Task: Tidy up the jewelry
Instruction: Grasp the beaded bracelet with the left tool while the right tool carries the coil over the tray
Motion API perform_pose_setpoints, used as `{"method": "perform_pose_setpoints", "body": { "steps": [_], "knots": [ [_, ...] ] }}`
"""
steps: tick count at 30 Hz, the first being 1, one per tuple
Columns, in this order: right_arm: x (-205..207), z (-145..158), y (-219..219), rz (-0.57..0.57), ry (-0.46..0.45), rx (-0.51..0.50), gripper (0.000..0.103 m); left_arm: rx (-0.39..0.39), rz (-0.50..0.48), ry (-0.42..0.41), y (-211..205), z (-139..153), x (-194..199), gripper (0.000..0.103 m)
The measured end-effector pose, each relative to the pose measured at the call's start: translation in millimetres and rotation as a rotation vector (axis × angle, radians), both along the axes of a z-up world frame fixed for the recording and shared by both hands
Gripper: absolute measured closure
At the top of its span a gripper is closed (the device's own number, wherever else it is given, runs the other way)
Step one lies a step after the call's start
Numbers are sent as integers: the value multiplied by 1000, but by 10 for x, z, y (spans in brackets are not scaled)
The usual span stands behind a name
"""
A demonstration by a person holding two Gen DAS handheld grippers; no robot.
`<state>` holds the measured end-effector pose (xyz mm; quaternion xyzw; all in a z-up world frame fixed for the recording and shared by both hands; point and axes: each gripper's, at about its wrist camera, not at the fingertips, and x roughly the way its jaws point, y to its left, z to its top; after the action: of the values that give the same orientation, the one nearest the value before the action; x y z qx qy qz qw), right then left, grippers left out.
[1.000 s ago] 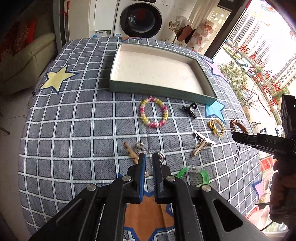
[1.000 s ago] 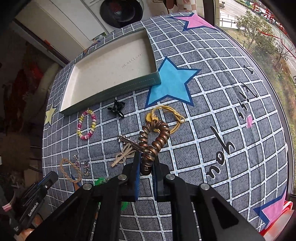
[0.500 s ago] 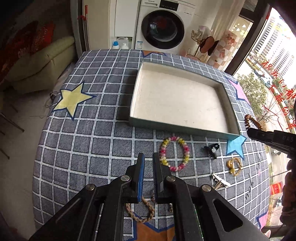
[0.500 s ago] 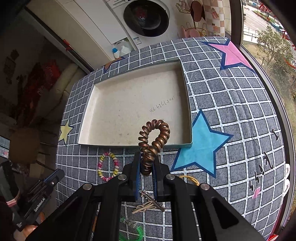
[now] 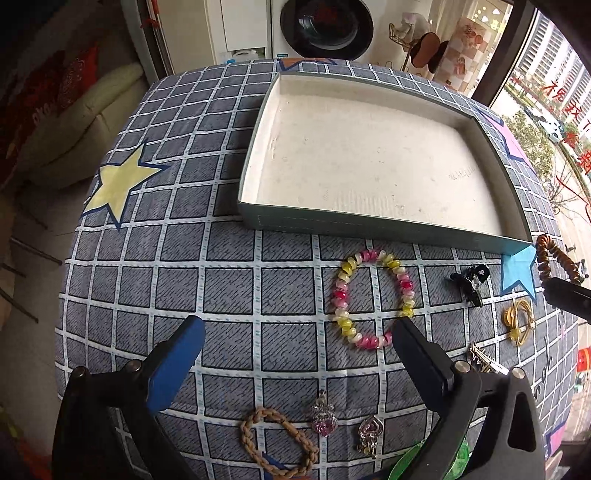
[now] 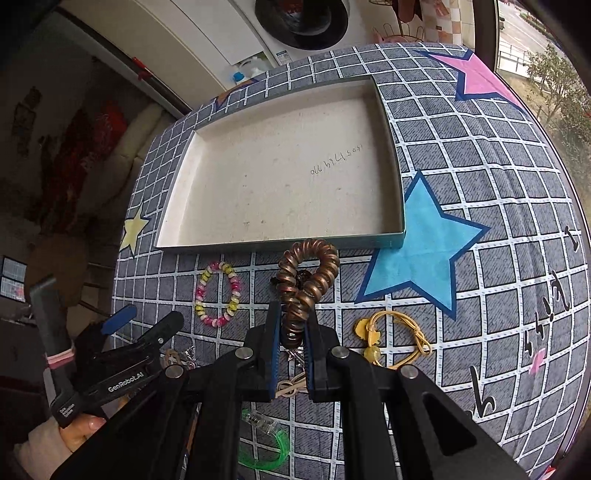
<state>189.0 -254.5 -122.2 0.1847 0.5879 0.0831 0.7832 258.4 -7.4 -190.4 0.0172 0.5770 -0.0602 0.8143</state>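
Observation:
My right gripper (image 6: 291,325) is shut on a brown spiral hair tie (image 6: 308,280), which hangs in the air just before the front wall of the shallow white-lined box (image 6: 280,243). That hair tie (image 5: 554,258) also shows at the right edge of the left wrist view. My left gripper (image 5: 295,328) hovers low over the cloth. Its jaws are opening wide, with only cloth between them. A pink and yellow bead bracelet (image 5: 340,295) lies just ahead of its right finger. The box (image 5: 369,225) holds nothing.
On the checked cloth lie a black claw clip (image 5: 469,282), a gold hair tie (image 5: 519,321), a metal hairpin (image 5: 484,360), a braided tan loop (image 5: 277,439), pink heart pendants (image 5: 324,417) and a green bracelet (image 6: 266,443). A washing machine (image 5: 325,26) stands behind the table.
My left gripper was shut and now stands wide open; it has moved forward and lower, toward the bead bracelet. My right gripper has carried the hair tie toward the box.

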Motion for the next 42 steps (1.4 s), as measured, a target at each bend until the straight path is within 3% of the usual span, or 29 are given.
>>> {"method": "perform_pose_setpoints", "body": {
  "steps": [2,5,6,7,8,10,14,22,28,34,42],
  "knots": [
    [-11,11,-12,-2,-3,0,91,-10,-19,29,-72,-98,88,2],
    [-31,7,-38,-6,-3,-2,91,11,-51,86,-183,-245,189,26],
    [-36,3,-48,-7,-1,-2,91,24,-65,63,-220,-222,191,28],
    [-35,-2,-54,-8,1,-2,91,18,-90,52,-264,-202,191,41],
    [-37,-3,-65,-8,2,-2,91,21,-118,42,-309,-177,190,62],
    [-32,-6,-78,-9,3,-3,91,13,-158,37,-373,-149,188,82],
    [11,17,-97,-5,-1,0,91,-107,-146,24,-322,-51,168,82],
    [269,150,-143,16,-41,5,91,-187,-132,-73,-269,479,197,82],
    [686,177,-231,13,-64,19,91,-226,-110,-145,-293,761,584,82],
    [1169,66,-195,54,-65,-4,91,-177,-61,-171,-393,624,1106,82],
    [1717,-232,-200,81,-26,-18,91,-105,-37,-125,-576,216,1559,82]
  ]
}}
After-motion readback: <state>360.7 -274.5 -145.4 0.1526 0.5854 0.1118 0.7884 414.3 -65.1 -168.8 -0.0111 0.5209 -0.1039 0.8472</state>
